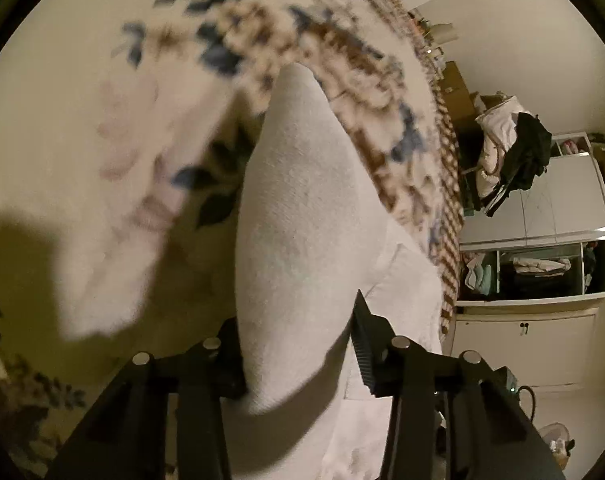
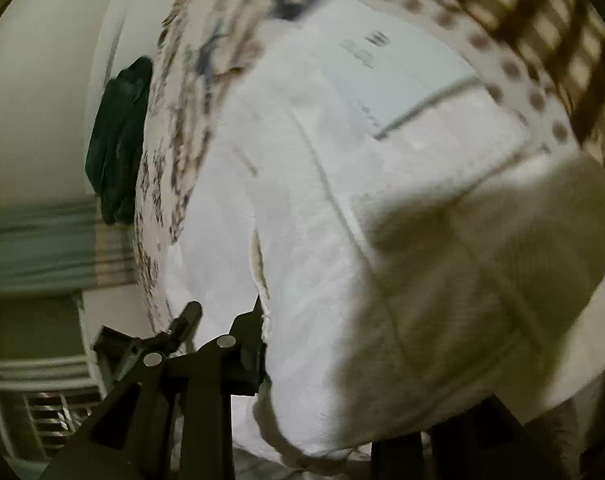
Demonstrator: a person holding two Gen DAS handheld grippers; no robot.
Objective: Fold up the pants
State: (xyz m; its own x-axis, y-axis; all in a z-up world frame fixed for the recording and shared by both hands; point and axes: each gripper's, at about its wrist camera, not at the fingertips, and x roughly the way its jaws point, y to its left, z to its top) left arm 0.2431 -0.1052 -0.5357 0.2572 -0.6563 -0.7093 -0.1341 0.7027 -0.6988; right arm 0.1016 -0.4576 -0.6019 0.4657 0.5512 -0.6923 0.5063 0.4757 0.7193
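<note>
The pants [image 1: 302,216] are white and thick. In the left wrist view a long fold of them runs up from between the black fingers [image 1: 366,340] of my left gripper [image 1: 298,352], which is shut on the cloth above a floral bedspread [image 1: 82,60]. In the right wrist view the pants [image 2: 342,200] fill most of the frame, with a printed label and seams showing. My right gripper [image 2: 322,360] grips a bunched edge; its left finger [image 2: 250,340] shows, and its right finger is hidden behind the cloth.
The bedspread has a brown checked border [image 1: 446,184]. A white wardrobe with open shelves [image 1: 542,248] and a pile of clothes [image 1: 510,148] stand to the right. A dark green garment [image 2: 118,140] lies at the bed's edge.
</note>
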